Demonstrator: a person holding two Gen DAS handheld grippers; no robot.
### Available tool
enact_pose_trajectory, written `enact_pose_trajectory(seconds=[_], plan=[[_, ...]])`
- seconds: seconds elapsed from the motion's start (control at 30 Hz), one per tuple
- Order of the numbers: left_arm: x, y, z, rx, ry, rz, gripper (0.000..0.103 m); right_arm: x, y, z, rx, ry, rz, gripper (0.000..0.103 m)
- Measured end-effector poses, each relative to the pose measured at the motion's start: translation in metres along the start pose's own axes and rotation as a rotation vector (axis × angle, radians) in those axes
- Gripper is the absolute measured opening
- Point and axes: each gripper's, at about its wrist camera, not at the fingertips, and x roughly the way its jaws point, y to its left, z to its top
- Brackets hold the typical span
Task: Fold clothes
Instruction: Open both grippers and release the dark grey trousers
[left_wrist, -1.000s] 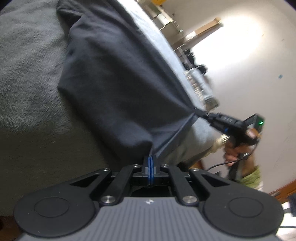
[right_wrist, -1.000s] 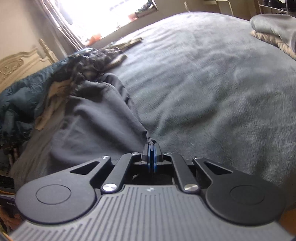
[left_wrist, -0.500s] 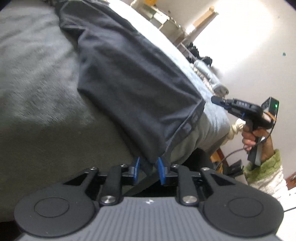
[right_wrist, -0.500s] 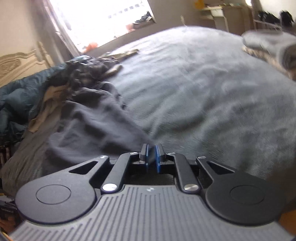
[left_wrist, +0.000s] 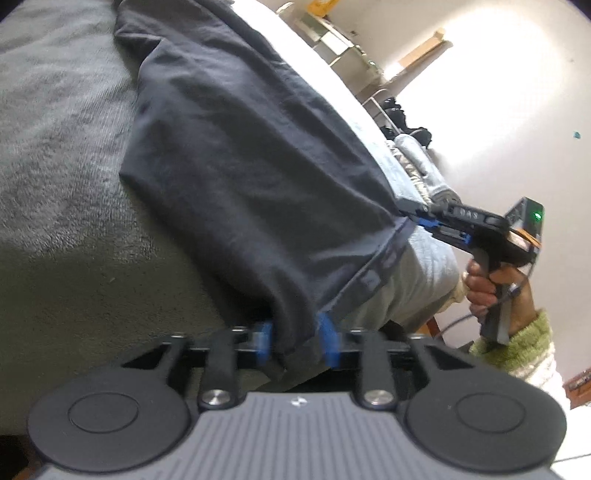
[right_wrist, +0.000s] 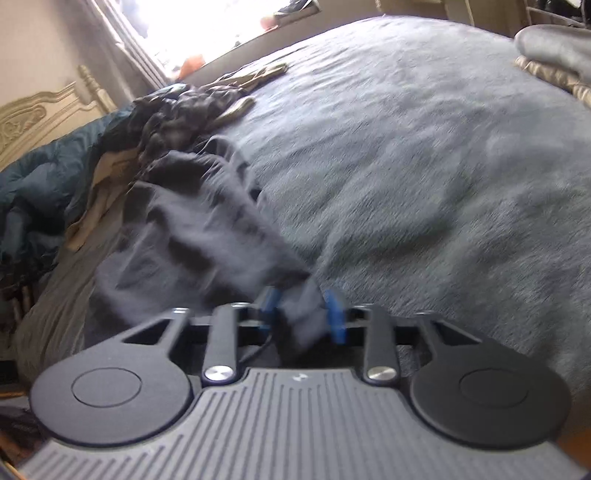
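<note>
A dark grey garment (left_wrist: 240, 166) lies spread on the grey bed blanket (left_wrist: 55, 184), its hem hanging over the bed's edge. My left gripper (left_wrist: 295, 339) is open, and one hem corner sags loosely between its blue fingers. The right gripper (left_wrist: 424, 218), held by a person's hand (left_wrist: 484, 288), sits at the other hem corner. In the right wrist view the same garment (right_wrist: 192, 229) runs away from me in wrinkles, blurred. There my right gripper (right_wrist: 302, 310) is open, with a fold of cloth lying between its spread fingers.
A heap of unfolded clothes (right_wrist: 177, 114) and a teal duvet (right_wrist: 37, 184) lie near the carved headboard (right_wrist: 40, 114). Folded items (right_wrist: 554, 48) are stacked at the bed's far right corner. The grey blanket (right_wrist: 424, 147) stretches bare between them.
Both grippers were shut on the garment's hem corners a second ago. Both have opened since, wider now than half a second ago, and the stretched hem has gone slack.
</note>
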Motion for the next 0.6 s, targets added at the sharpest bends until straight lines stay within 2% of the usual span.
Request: enact_pose_trajectory(seconds=[0.07,0.2,0.4,0.53,0.6], plan=[[0.003,-0.001,0.0,0.001,-0.012,0.013,0.001,-0.006,0.004,-0.004,-0.029,-0.025,0.001,0.001],[-0.001,-0.002,-0.001,0.012,-0.019,-0.003,0.0,-0.022,0.013,-0.01,-0.064,-0.068,-0.01,0.0],[-0.001,0.004,-0.006,0.029,-0.001,0.012,0.0,-0.022,0.009,-0.015,-0.052,-0.063,-0.027,0.0],[0.003,0.006,-0.01,0.048,0.007,0.018,0.004,-0.017,0.002,-0.018,-0.024,-0.059,-0.044,0.006],[-0.004,0.006,-0.014,0.054,0.006,-0.001,0.011,-0.016,-0.001,-0.019,-0.011,-0.058,-0.055,0.014]])
